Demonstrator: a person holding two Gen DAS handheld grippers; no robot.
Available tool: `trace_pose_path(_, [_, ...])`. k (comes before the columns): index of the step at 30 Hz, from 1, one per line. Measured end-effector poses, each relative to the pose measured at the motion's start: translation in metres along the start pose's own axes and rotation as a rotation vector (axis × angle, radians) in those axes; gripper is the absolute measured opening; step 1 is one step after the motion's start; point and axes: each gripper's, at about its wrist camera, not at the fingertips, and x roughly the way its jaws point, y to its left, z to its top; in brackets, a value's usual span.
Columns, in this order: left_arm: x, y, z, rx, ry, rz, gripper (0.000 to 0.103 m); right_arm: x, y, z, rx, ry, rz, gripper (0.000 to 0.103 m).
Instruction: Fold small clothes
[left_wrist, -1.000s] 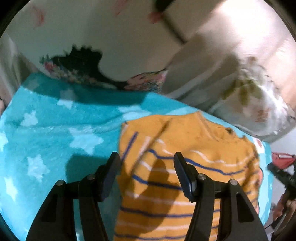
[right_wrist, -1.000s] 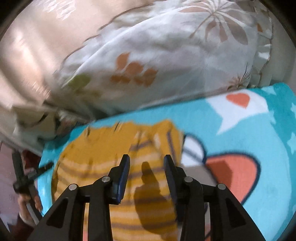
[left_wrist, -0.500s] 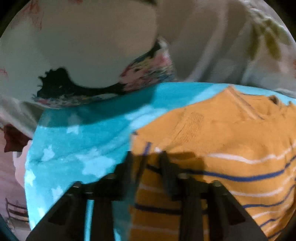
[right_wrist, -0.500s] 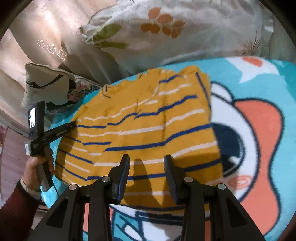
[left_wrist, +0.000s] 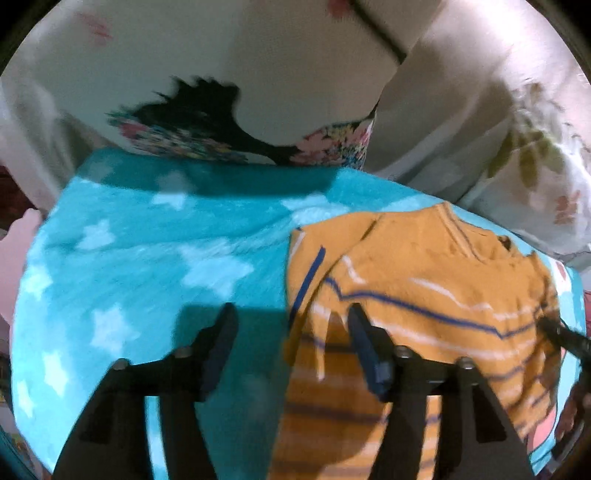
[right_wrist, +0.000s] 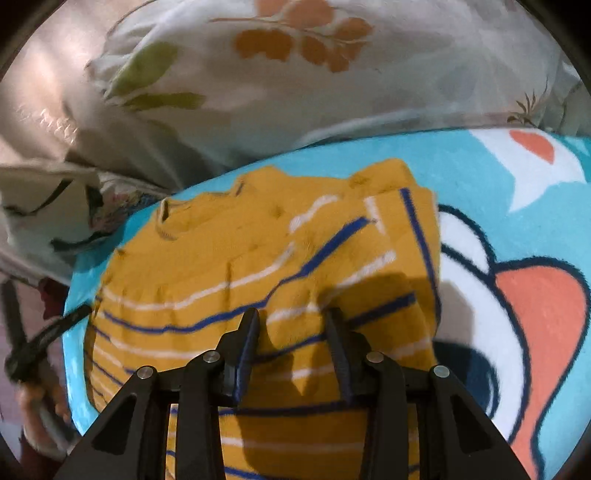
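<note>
Teal star blanket (left_wrist: 155, 258) is carrying the soft, light striped sweater (right_wrist: 266, 258). My left tool (left_wrist: 290, 325) is opening empty over its folded edge; right tool (right_wrist: 291, 325) is hovering apart.

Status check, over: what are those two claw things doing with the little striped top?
Left gripper opening, empty. Right gripper open over striped top, not gripping. Nothing in the way.

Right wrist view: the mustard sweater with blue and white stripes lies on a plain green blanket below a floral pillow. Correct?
Not quite. The right wrist view shows the sweater on a turquoise cartoon-print blanket, not a plain green one. The floral pillow lies beyond it, as stated.
</note>
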Motion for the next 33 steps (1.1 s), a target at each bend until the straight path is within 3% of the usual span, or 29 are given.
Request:
trace_pose_path(4, [-0.047, -0.004, -0.029, -0.013, -0.043, 0.094, 0.077, -0.029, 0.009, -0.002, -0.006, -0.069, 0.007, 0.042])
trace_pose_path(9, [-0.084, -0.027, -0.058, -0.034, -0.062, 0.158, 0.082, -0.071, 0.026, -0.035, -0.104, -0.124, -0.015, 0.049])
trace_pose_path(16, [-0.103, -0.081, -0.099, 0.026, -0.076, 0.157, 0.083, -0.102, 0.008, -0.094, -0.188, -0.120, -0.084, 0.052])
trace_pose_path(19, [-0.111, -0.099, -0.116, 0.038, -0.058, 0.116, 0.083, -0.110, -0.005, -0.114, -0.212, -0.108, -0.114, 0.052])
trace_pose_path(33, [-0.145, -0.162, -0.165, 0.114, -0.084, 0.087, 0.083, -0.140, -0.036, -0.146, -0.209, -0.110, -0.098, 0.055])
